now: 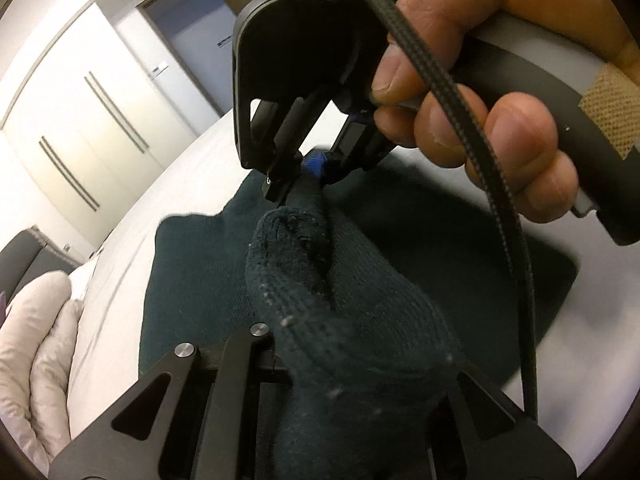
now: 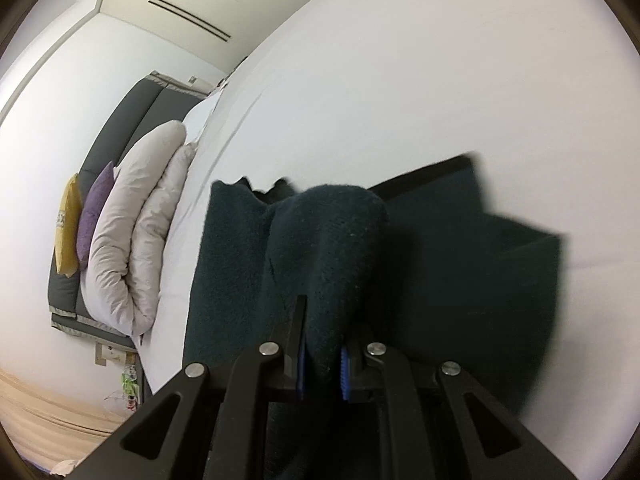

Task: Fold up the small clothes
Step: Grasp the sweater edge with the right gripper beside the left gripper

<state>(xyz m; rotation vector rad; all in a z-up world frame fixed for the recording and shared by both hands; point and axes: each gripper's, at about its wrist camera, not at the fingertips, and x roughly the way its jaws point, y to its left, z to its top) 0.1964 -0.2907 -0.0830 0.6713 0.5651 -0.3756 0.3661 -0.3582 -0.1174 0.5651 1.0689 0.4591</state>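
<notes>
Nearest the lens, the left hand-held gripper (image 1: 304,364) is closed on a bunched edge of the dark teal knit garment (image 1: 200,272), whose cloth rises straight out of its black linkage in a thick rolled ridge. That ridge runs away from it to the right hand-held gripper (image 1: 310,174), which faces it from the far end and is likewise clamped on the fabric, its blue ribbed pads just showing at the pinch; a bare hand (image 1: 492,120) wraps the right handle, with a braided black cable (image 1: 500,216) looping past the knuckles. From the right wrist view the same grip is plain: the right hand-held gripper (image 2: 322,364) has cloth pressed between its two blue pads, and beyond its tips the garment (image 2: 480,264) drapes down onto the white bed (image 2: 400,80), partly doubled over itself. So the piece hangs between the two hand-held grippers with its lower part lying on the sheet below them. It looks like a soft, fuzzy, ribbed knit with small lint specks: light, limp, with no stiffness of its own, so it should sag wherever it is unsupported and follow the pull. The nap looks grippy against ridged pads, so slipping seems unlikely, though a pinch on a thick roll could shed layers. Holds at edges or corners, well apart, would probably give the straightest fold. To the left of the left hand-held gripper a pale puffy quilted duvet (image 1: 36,360) lies heaped at the bed's side.
</notes>
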